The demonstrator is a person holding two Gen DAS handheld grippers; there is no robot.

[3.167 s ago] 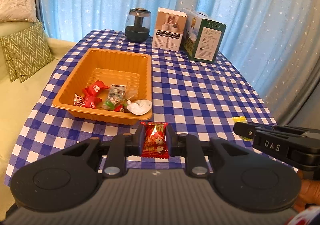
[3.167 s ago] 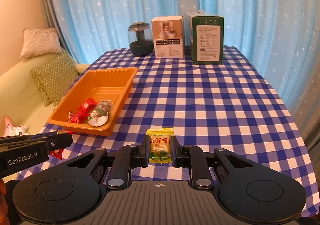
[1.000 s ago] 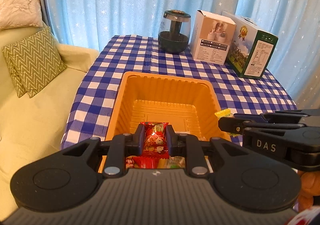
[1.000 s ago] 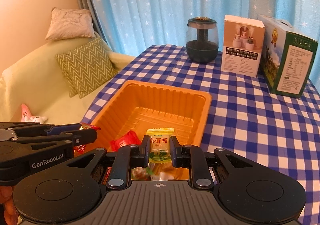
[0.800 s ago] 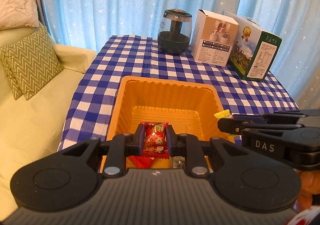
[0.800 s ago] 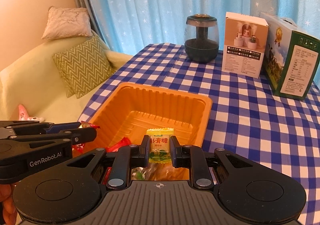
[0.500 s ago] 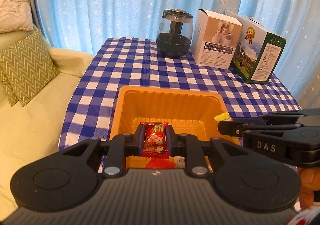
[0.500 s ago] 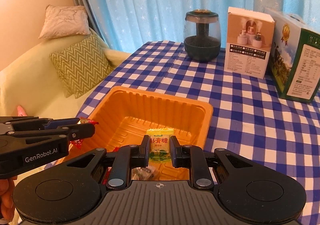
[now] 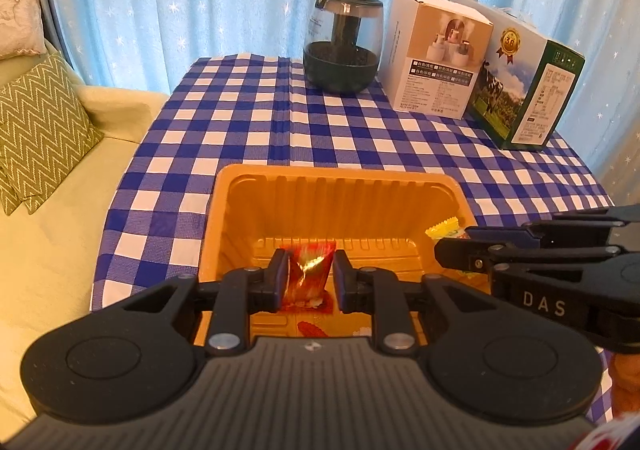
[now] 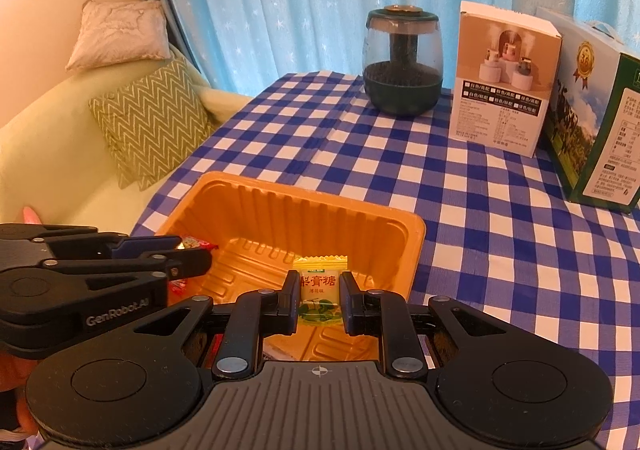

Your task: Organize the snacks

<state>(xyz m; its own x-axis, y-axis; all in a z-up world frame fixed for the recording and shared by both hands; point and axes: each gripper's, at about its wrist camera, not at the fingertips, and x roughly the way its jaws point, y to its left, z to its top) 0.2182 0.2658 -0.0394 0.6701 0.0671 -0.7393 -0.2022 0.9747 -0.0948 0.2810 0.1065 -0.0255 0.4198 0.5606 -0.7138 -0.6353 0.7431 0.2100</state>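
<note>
Left tongs (image 9: 307, 276): jaws opening above the orange tray (image 9: 340, 174). The red snack packet (image 9: 306, 274) sits between them, blurred and tilted, with a gap showing on its right side; it looks freed or nearly so. Judged risk: the foil clings to the left pad and swings out with the tongs instead of dropping. A second risk is a drop onto the snacks directly below the tongs, from which it could slide off.

Right tongs (image 10: 319, 296): closed on the yellow candy (image 10: 320, 290), held upright and square between the pads, over the tray's near right part. Judged risk: release this close to the right-hand wall (image 10: 416, 246) could send the light packet onto the rim and out onto the checked table (image 10: 500, 250).

Both tongs: they hang just beside each other over the same tray. Judged risk: a sideways move by either knocks the other, or nudges the thin tray along the cloth.

Other stock, well ahead of the tongs and clear of the work: dark jar (image 10: 402, 62), white box (image 10: 506, 78), green box (image 9: 528, 90).
</note>
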